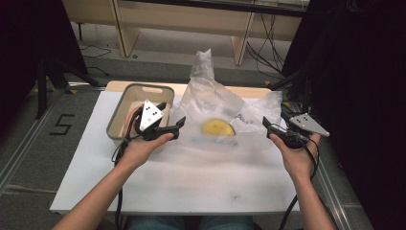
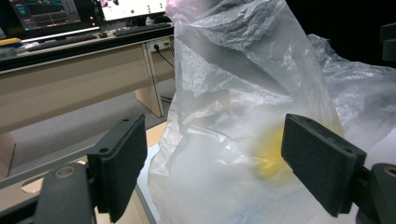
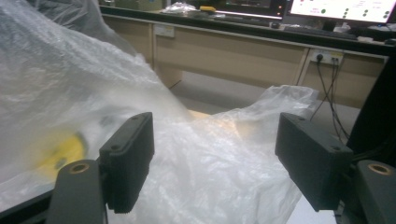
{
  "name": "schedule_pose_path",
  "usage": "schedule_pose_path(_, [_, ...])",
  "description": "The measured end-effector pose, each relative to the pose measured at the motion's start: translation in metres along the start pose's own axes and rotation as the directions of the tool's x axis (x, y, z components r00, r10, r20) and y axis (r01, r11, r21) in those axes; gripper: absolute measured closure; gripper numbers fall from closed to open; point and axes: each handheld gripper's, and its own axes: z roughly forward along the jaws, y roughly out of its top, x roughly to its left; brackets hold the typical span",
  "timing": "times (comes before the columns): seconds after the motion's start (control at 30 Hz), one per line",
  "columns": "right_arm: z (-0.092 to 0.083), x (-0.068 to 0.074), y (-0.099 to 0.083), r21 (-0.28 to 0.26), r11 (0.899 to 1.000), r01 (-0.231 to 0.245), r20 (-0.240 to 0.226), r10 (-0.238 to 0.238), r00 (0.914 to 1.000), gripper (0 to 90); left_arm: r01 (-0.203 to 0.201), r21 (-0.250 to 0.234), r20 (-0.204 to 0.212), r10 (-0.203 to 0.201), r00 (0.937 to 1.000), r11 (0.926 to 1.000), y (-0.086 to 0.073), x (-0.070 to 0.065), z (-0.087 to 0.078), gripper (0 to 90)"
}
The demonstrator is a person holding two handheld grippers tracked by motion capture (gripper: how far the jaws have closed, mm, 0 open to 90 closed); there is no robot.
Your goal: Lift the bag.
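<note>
A crumpled clear plastic bag (image 1: 210, 98) lies on the white table (image 1: 191, 182), with a yellow thing (image 1: 216, 127) showing blurred through it. My left gripper (image 1: 178, 127) is held at the bag's left side and points at it. In the left gripper view the left gripper (image 2: 215, 163) stands open, with the bag (image 2: 233, 93) and the yellow thing (image 2: 268, 154) just ahead of the pads. My right gripper (image 1: 266, 123) is at the bag's right edge. In its own view the right gripper (image 3: 215, 158) is open over a fold of the bag (image 3: 210, 177); the yellow thing (image 3: 60, 151) lies to the left.
A grey bin (image 1: 119, 115) stands at the back left of the table, right behind my left hand. Wooden desks (image 1: 191, 19) and cables lie beyond the table's far edge. Black curtains hang on both sides.
</note>
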Motion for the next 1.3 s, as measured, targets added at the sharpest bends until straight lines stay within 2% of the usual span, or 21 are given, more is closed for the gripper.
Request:
schedule_pose_path(0.27, [-0.009, 0.008, -0.003, 0.02, 1.0, 0.005, -0.078, -0.003, 0.997, 30.5, -0.013, 0.023, 0.039, 0.012, 0.9992, 0.9997, -0.005, -0.003, -0.007, 22.1])
schedule_pose_path(0.5, [-0.017, 0.011, -0.008, 0.047, 0.999, 0.018, -0.135, -0.011, 0.9908, 31.2, -0.026, 0.043, 0.051, 0.024, 0.9984, 0.9987, -0.011, -0.003, -0.014, 22.1])
schedule_pose_path(0.93, [-0.031, 0.015, -0.029, 0.094, 0.995, 0.018, -0.209, 0.002, 0.9779, 32.2, -0.036, 0.079, 0.087, 0.029, 0.9958, 0.9962, -0.026, -0.006, -0.021, 22.4])
schedule_pose_path(1.3, [-0.046, 0.02, -0.043, 0.112, 0.993, 0.027, -0.266, 0.004, 0.9639, 32.5, -0.073, 0.113, 0.121, 0.059, 0.9909, 0.991, -0.039, -0.012, -0.03, 22.3])
